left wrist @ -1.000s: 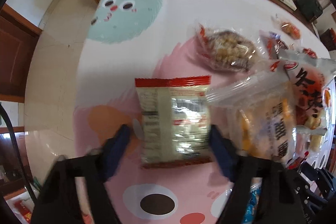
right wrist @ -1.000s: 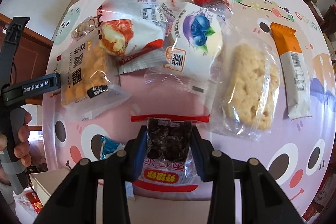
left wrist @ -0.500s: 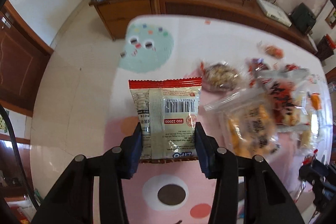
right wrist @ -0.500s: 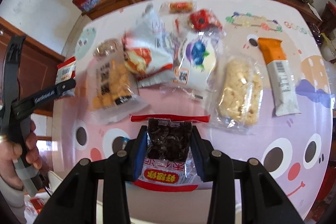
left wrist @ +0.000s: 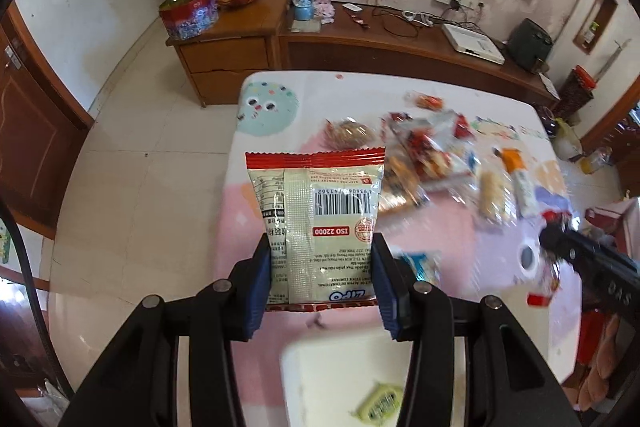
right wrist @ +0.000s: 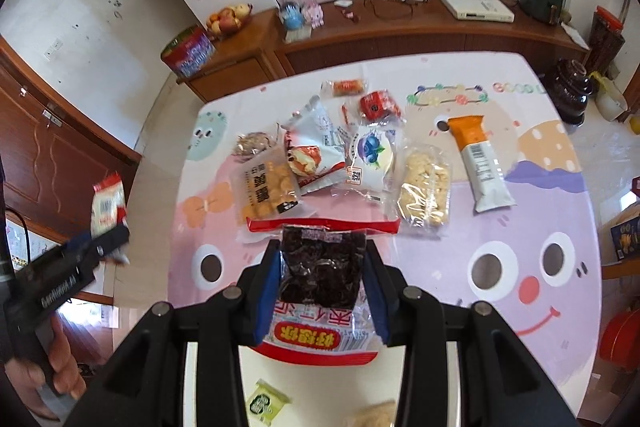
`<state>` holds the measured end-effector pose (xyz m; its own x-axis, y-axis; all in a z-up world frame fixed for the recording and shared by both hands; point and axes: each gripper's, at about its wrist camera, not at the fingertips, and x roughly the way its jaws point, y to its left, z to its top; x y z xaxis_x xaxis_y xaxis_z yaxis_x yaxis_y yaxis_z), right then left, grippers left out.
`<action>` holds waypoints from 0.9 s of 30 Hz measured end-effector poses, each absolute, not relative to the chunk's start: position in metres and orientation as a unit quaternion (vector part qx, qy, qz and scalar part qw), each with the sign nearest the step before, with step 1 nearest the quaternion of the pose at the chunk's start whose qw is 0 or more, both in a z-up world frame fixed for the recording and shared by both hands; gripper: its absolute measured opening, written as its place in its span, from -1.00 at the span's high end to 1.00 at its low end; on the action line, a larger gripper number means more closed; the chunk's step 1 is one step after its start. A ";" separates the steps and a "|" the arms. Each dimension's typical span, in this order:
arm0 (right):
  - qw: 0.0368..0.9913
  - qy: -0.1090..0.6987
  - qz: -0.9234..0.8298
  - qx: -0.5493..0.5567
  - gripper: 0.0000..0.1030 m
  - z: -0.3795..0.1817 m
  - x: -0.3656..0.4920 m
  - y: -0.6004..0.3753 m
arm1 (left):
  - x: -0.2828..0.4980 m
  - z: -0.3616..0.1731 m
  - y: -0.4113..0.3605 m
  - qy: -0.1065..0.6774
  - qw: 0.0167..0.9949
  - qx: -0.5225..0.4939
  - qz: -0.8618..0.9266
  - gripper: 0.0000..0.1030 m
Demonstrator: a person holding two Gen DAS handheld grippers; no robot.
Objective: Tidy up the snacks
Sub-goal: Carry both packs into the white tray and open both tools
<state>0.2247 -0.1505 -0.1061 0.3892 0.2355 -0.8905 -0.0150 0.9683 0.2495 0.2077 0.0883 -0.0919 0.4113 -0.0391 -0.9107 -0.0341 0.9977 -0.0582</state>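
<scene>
Lifted now well above the pastel cartoon-print table [left wrist: 256, 211], no longer lying on it as a second ago: the cream foil snack packet with red sealed ends [left wrist: 318, 227], pinched at both sides by the left gripper [left wrist: 322, 281]. Held meanwhile as before by the right gripper [right wrist: 322, 287], fingers pressed on its sides: the clear pouch of dark dried fruit with a red label [right wrist: 320, 271]. Probably on the way to the white container [left wrist: 340, 367] below, only partly visible and blurred. Hard to make out in the left view: the smeared remaining packets. Small green sachet [right wrist: 264, 403] already inside, apparently.
</scene>
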 end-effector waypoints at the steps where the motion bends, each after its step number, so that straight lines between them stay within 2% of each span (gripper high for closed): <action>1: 0.830 0.543 0.075 0.100 0.24 -0.101 0.220 -0.151 | 0.201 -0.090 0.085 0.542 0.840 -0.033 -0.006 0.14; 15: 0.837 0.535 0.073 0.091 0.24 -0.071 0.141 -0.149 | 0.113 -0.074 0.063 0.546 0.836 -0.039 -0.043 0.14; 27: 0.819 0.565 0.066 0.078 0.24 -0.088 0.094 -0.147 | 0.075 -0.098 0.043 0.570 0.820 0.004 -0.058 0.13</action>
